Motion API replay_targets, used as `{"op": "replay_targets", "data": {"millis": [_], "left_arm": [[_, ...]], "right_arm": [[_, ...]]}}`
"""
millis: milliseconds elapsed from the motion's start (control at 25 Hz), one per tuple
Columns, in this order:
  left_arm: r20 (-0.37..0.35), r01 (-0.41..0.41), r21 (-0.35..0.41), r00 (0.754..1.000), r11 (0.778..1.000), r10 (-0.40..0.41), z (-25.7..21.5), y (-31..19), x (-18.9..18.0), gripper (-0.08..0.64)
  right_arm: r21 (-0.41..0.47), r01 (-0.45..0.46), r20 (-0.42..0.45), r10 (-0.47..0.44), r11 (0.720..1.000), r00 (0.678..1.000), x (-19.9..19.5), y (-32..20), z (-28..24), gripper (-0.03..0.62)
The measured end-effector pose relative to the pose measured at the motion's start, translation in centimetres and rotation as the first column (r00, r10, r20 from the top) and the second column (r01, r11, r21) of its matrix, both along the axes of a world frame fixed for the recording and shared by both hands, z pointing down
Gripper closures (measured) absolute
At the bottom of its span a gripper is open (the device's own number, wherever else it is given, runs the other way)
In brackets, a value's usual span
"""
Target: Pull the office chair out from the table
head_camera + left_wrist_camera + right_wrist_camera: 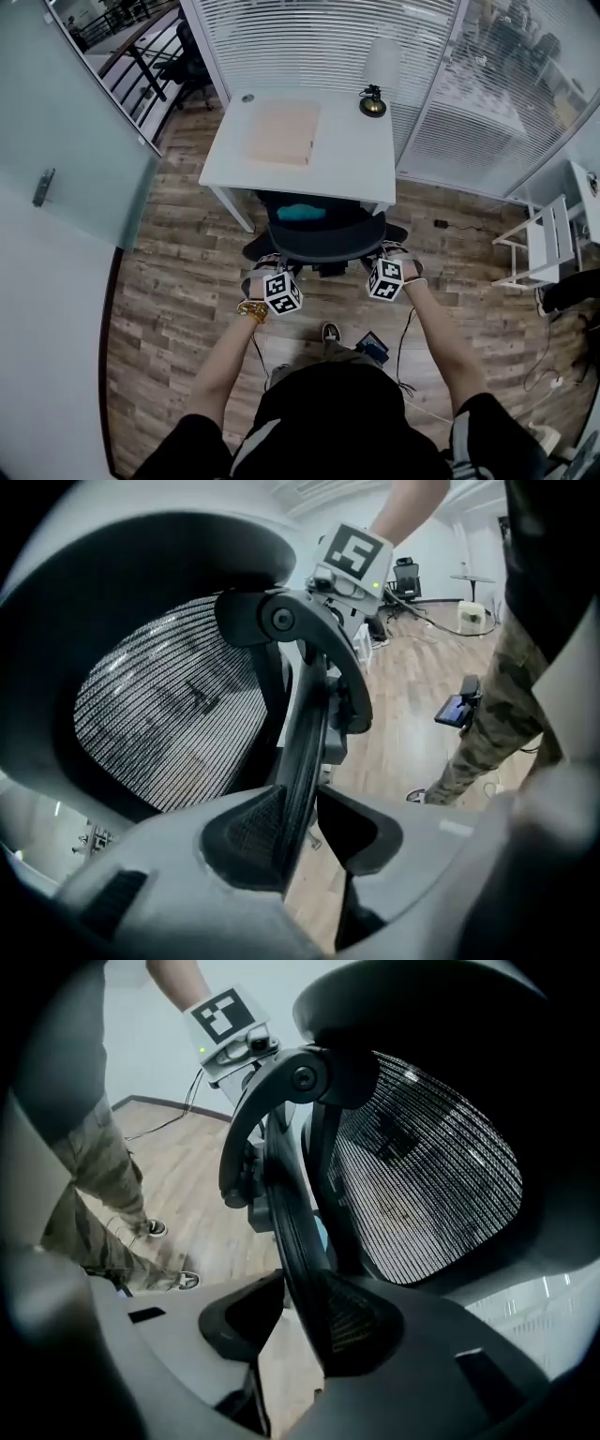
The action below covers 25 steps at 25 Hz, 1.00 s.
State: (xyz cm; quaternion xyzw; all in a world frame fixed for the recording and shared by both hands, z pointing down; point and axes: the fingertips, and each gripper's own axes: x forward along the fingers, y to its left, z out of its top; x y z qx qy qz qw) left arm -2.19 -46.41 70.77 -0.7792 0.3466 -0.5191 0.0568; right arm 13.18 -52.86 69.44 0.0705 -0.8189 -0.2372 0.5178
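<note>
Standing at the near side of the white rectangular table (pixel 361 169), the person holds both grippers at the back of the black office chair with a mesh back (pixel 326 239). The chair is pushed in at this near edge of the table. Its seat, with a small teal thing (pixel 302 213) on it, goes under the table top, and its curved back is just outside the edge.

The left gripper (pixel 302 829) is at the left end of the chair back and the right gripper (pixel 300 1314) is at the right end, both on the near side of the table and apart from it. In the left gripper view the thin dark rim (pixel 305 752) of the back runs down between the two jaws. The jaws are partly closed and both pads lie on the rim, so this gripper has hold of the chair. In the right gripper view the rim also passes between the jaws. One pad is clearly against it, and the other pad, on the opposite side, seems to touch it too.

On the table top a pale peach rectangular mat (pixel 281 133) lies towards the left side. A small lamp with a white shade and a brass foot (pixel 375 94) stands near the far edge. Under the table is a brown wooden plank floor (pixel 187 281), and behind it is a wall of white blinds (pixel 319 47).
</note>
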Motion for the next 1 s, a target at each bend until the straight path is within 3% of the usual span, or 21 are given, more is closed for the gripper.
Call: {"op": "replay_targets", "data": {"millis": [200, 440, 1000], "left_arm": [[-0.001, 0.011, -0.066, 1.0, 0.998, -0.011, 0.5, 1.0, -3.9, 0.435], [0.029, 0.009, -0.075, 1.0, 0.997, -0.007, 0.9, 1.5, -8.5, 0.43], [0.099, -0.035, -0.091, 0.994, 0.995, 0.044, 1.5, 1.9, -11.3, 0.431]], "right_arm": [[-0.034, -0.062, 0.027, 0.063, 0.998, 0.998, -3.5, 2.3, 0.3, 0.48], [-0.045, -0.113, 0.041, 0.115, 0.993, 0.992, -7.7, 4.0, 0.7, 0.482], [-0.052, -0.237, 0.01, 0.238, 0.97, 0.971, -10.5, 5.6, 0.9, 0.48]]}}
